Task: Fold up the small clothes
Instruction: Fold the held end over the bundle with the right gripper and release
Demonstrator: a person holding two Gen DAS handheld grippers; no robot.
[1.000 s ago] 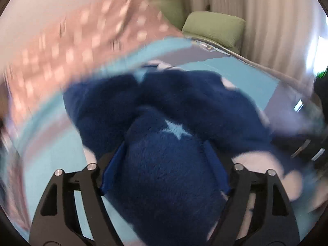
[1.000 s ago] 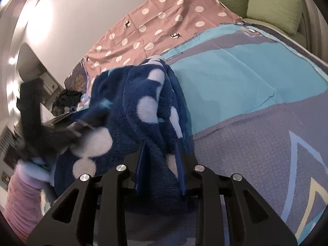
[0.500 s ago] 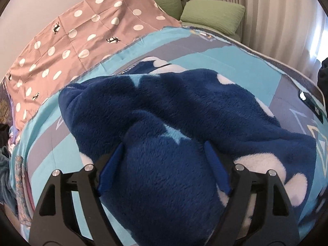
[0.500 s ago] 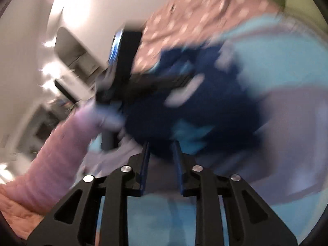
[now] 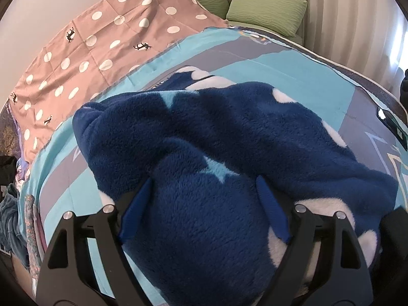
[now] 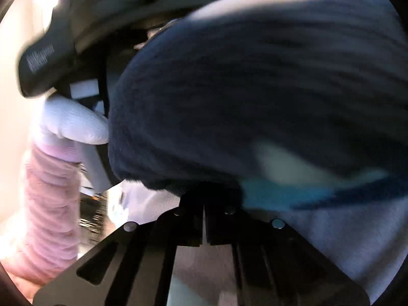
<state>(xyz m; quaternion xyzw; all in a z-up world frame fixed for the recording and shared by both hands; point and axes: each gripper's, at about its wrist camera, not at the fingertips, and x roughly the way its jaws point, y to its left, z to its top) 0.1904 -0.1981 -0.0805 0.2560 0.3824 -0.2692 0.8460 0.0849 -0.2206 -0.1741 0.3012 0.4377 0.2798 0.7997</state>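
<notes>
A dark blue fleece garment (image 5: 229, 132) with white dots and pale blue stars lies bunched on the bed. My left gripper (image 5: 204, 206) stands wide, and a thick fold of the fleece fills the gap between its blue pads (image 5: 135, 209). In the blurred right wrist view the fleece (image 6: 255, 89) fills the frame. My right gripper (image 6: 204, 204) has its jaws together at the fleece's lower edge; whether cloth is pinched there is hidden. The other gripper and a white-gloved hand (image 6: 74, 122) are at the left.
The bed has a blue and grey cover (image 5: 280, 68). A pink dotted sheet (image 5: 102, 40) lies at the back left, green pillows (image 5: 265, 10) at the head. Piled clothes (image 5: 10, 204) sit off the left edge. A pink sleeve (image 6: 51, 204) is at lower left.
The right gripper swung fast toward the left gripper, carrying its edge of the fleece over. The left gripper lowered and steadied with the fleece spread flatter on the bed.
</notes>
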